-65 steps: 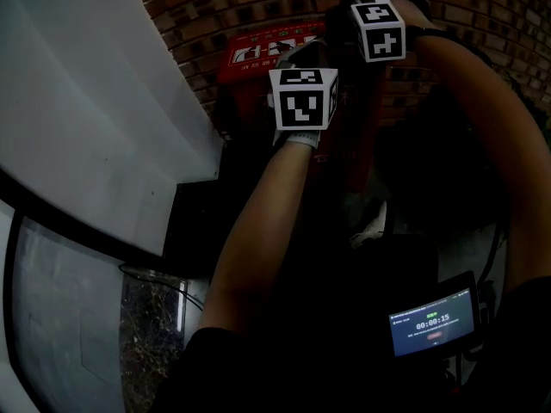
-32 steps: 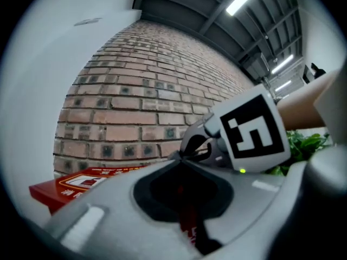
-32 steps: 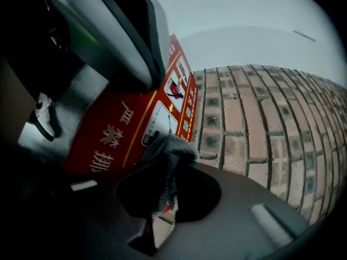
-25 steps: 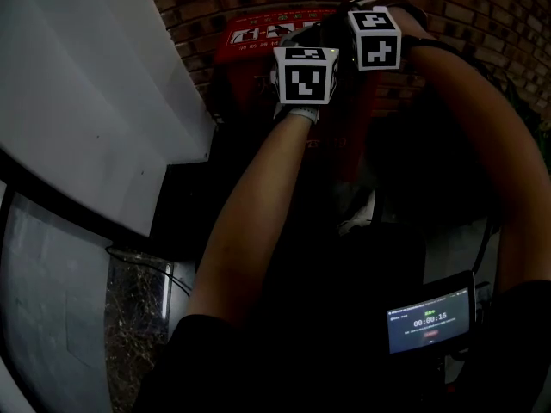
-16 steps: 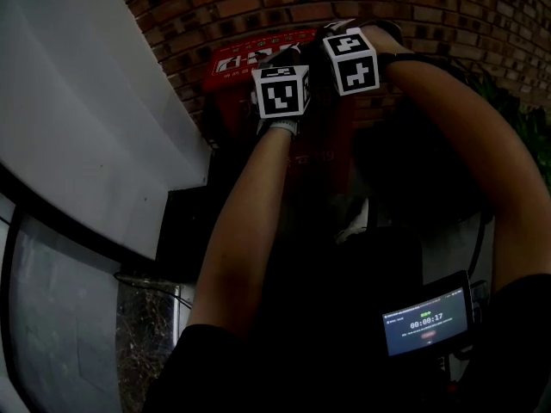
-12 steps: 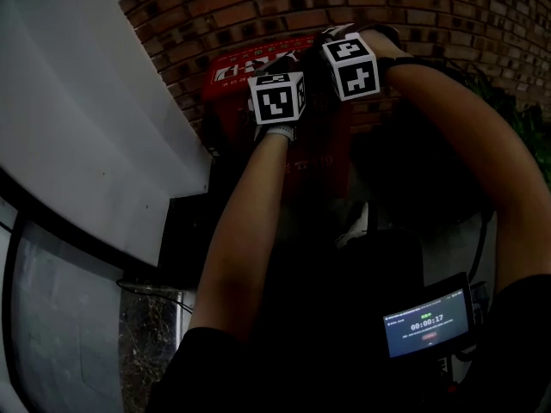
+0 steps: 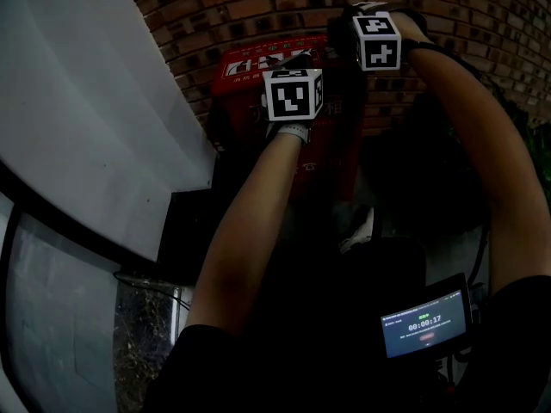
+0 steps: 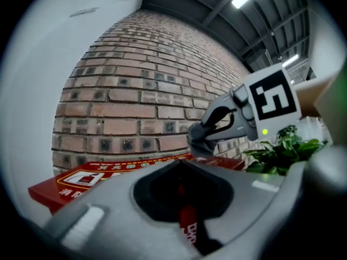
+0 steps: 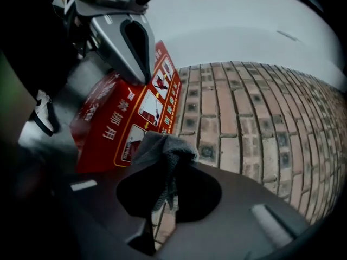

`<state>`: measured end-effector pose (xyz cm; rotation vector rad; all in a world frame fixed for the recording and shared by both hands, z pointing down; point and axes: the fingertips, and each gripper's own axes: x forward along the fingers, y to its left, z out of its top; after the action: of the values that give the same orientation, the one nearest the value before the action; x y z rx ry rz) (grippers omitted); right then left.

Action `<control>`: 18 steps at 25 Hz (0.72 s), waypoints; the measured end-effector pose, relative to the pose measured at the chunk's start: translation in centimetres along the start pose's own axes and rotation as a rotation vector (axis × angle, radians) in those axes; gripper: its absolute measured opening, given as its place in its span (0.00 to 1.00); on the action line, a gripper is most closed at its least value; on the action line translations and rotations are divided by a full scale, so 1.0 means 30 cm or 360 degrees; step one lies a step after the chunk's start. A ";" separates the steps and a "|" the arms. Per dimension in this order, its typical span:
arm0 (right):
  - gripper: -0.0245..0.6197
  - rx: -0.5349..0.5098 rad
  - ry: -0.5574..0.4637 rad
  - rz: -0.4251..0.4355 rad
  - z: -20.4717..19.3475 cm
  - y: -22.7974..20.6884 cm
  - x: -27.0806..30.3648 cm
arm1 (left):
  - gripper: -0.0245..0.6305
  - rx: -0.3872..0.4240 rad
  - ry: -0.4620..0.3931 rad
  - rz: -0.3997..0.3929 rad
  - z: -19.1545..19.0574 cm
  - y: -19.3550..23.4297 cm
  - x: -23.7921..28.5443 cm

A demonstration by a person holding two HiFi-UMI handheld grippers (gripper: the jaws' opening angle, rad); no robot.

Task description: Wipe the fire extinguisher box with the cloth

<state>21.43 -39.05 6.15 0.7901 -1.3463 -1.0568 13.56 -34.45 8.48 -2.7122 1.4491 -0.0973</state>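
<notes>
The red fire extinguisher box (image 7: 258, 67) stands against a brick wall, its top and front printed with white characters. In the head view both marker cubes hover at the box's top, and the jaws are hidden behind them. My right gripper (image 9: 164, 157) is shut on a bunched grey cloth (image 9: 162, 148), which hangs just off the box's top edge (image 9: 130, 112) beside the bricks. My left gripper (image 8: 181, 164) is shut with nothing in it, pointing over the box's lid (image 8: 81, 180). From there the right gripper (image 8: 201, 142) shows to the right, holding the cloth over the lid.
The brick wall (image 7: 258, 3) rises right behind the box. A white slanted panel (image 7: 86, 110) fills the left side. A green plant (image 8: 279, 153) grows right of the box. A small lit screen (image 7: 426, 323) sits low on the right, and a shoe (image 7: 362, 231) shows on the floor.
The right gripper with the cloth has moved up and to the right, away from the left gripper. The left gripper has barely shifted against the box.
</notes>
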 end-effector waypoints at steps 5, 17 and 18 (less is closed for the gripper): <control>0.09 0.0052 0.0037 0.0004 -0.034 -0.047 0.127 | 0.04 -0.0070 -0.0044 -0.0036 0.012 0.005 -0.007; 0.09 -0.0007 0.0080 0.0097 -0.059 0.040 0.341 | 0.04 0.0066 -0.0117 -0.0018 -0.011 -0.004 0.004; 0.09 0.0008 0.0064 0.0106 -0.061 0.041 0.343 | 0.04 0.0079 -0.0124 -0.0011 -0.011 -0.001 0.007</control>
<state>22.59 -48.34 10.92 0.7611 -1.3328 -0.9806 13.67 -34.63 8.81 -2.6506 1.3971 -0.0271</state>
